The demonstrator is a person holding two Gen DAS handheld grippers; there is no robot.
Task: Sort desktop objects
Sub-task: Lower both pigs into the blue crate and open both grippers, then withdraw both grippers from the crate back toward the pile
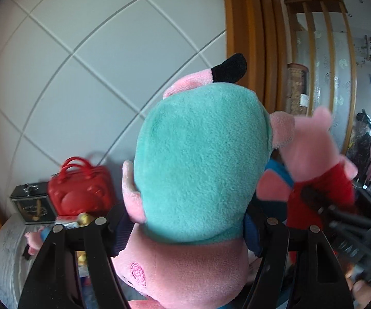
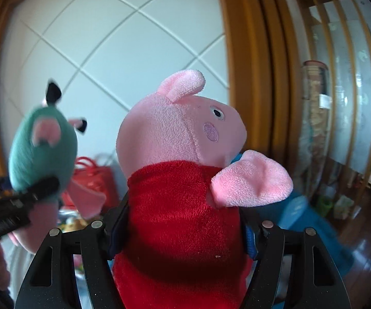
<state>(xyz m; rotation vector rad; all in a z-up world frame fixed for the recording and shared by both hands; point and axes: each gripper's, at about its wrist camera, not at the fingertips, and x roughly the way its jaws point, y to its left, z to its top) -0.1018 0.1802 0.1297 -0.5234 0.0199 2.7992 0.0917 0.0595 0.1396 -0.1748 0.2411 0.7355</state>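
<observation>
Now the left gripper (image 1: 185, 221) clamps a teal-dressed pig plush (image 1: 198, 170); the right gripper (image 2: 183, 229) clamps a red-dressed pig plush (image 2: 183, 206).

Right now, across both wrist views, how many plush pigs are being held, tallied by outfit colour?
Teal-outfit plush pig: 1, upside down in the left gripper.
Red-dress plush pig: 1, upright in the right gripper.
Total held: 2.
Another pink plush by the red handbag is too hidden to class.
</observation>
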